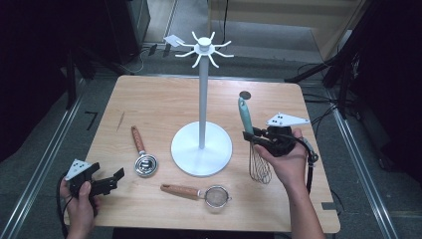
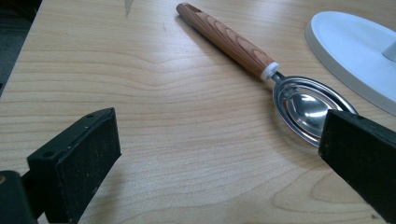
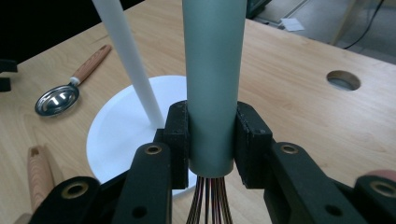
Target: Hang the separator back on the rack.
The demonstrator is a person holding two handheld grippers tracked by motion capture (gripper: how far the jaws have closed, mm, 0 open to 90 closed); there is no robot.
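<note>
our right tongs (image 1: 250, 135) clamp the whisk (image 1: 251, 144) handle at three o'clock of the stand (image 1: 201, 147); our left tongs (image 1: 107, 178) gape apart, touching nothing.

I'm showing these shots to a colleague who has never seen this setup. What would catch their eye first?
Probably the tall white hook stand at the table's middle, its hooks bare. Next, the right gripper, shut on the teal handle of a whisk held upright right of the stand. The left gripper hangs open at the near left corner, facing a wooden-handled measuring spoon.
</note>
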